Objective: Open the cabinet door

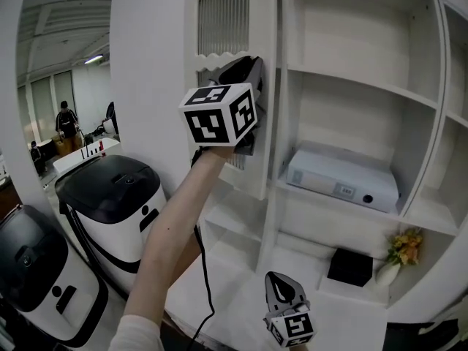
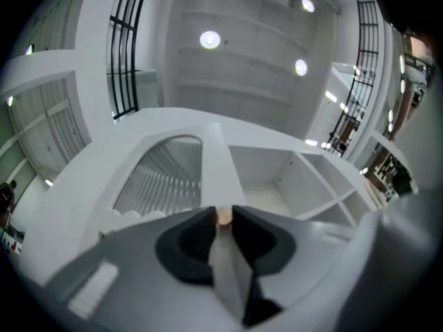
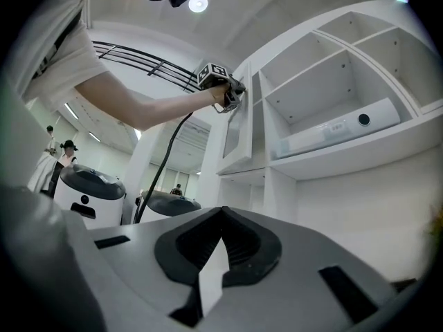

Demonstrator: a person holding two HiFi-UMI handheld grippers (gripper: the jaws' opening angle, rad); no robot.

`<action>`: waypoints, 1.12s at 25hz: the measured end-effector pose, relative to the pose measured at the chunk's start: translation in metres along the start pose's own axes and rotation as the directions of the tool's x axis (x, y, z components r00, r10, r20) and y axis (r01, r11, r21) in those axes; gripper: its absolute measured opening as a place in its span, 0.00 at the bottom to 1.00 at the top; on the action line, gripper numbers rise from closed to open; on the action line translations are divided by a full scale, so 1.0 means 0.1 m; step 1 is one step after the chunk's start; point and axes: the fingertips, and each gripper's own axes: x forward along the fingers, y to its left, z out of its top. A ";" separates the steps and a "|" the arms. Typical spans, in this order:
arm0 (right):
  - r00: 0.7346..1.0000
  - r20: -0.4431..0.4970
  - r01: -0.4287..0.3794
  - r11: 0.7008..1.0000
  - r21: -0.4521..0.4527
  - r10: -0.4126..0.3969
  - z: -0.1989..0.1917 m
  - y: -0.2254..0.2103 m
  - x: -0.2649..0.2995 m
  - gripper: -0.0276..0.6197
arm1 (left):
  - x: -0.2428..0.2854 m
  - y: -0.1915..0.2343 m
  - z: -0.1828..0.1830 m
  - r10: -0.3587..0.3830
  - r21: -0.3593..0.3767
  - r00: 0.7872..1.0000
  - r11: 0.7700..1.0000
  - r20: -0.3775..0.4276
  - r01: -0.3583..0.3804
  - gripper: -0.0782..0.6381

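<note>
One knob [image 2: 223, 217] pinched by L claw [image 2: 222, 211], hidden in head view, R claw [image 3: 221, 209] closed

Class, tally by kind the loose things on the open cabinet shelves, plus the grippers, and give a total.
Pale flat device: 1
Black box: 1
Vase of flowers: 1
Grippers: 2, the left gripper on the door knob, the right gripper free
Total: 5

Pale grey box-shaped device [image 1: 342, 180] lying flat, small black box [image 1: 350, 267] below it, white vase of yellow flowers [image 1: 404, 248] to its lower right, two black-topped white machines [image 1: 113, 196] [image 1: 36, 276] far left of it.
</note>
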 end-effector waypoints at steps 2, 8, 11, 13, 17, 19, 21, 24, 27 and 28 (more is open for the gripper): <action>1.000 0.004 -0.023 0.999 0.027 0.023 0.00 0.07 0.04 0.04 | -0.09 0.03 0.07 -0.021 -0.050 1.000 0.999 0.010 0.021 0.21; 0.994 0.027 -0.109 0.993 0.055 0.108 0.06 0.34 0.22 0.04 | -0.35 0.15 0.27 -0.054 -0.169 0.998 0.984 0.041 0.060 0.21; 0.989 0.028 -0.143 0.989 0.042 0.142 0.07 0.48 0.26 0.04 | -0.48 0.20 0.35 -0.070 -0.215 0.995 0.973 0.076 0.085 0.21; 0.986 0.025 -0.164 0.986 0.034 0.163 0.07 0.57 0.29 0.04 | -0.56 0.24 0.40 -0.077 -0.244 0.991 0.964 0.109 0.101 0.22; 0.979 0.028 -0.203 0.977 0.059 0.202 0.02 0.62 0.35 0.04 | -0.70 0.34 0.48 -0.068 -0.360 0.981 0.924 0.182 0.130 0.21; 0.978 0.029 -0.209 0.976 0.060 0.208 0.02 0.67 0.39 0.04 | -0.82 0.44 0.54 -0.065 -0.394 0.976 0.908 0.206 0.143 0.21; 0.977 0.028 -0.213 0.976 0.051 0.211 0.02 0.78 0.44 0.04 | -0.99 0.57 0.64 -0.068 -0.397 0.972 0.905 0.227 0.156 0.21; 0.975 0.024 -0.223 0.974 0.051 0.222 0.01 0.80 0.48 0.04 | -1.08 0.63 0.71 -0.073 -0.384 0.966 0.908 0.247 0.167 0.22; 0.969 0.020 -0.246 0.967 0.060 0.245 -0.03 0.72 0.49 0.04 | -1.05 0.61 0.69 -0.072 -0.378 0.965 0.911 0.254 0.168 0.22; 0.967 0.018 -0.254 0.965 0.064 0.253 -0.04 0.72 0.50 0.04 | -1.06 0.62 0.69 -0.073 -0.379 0.964 0.910 0.256 0.169 0.22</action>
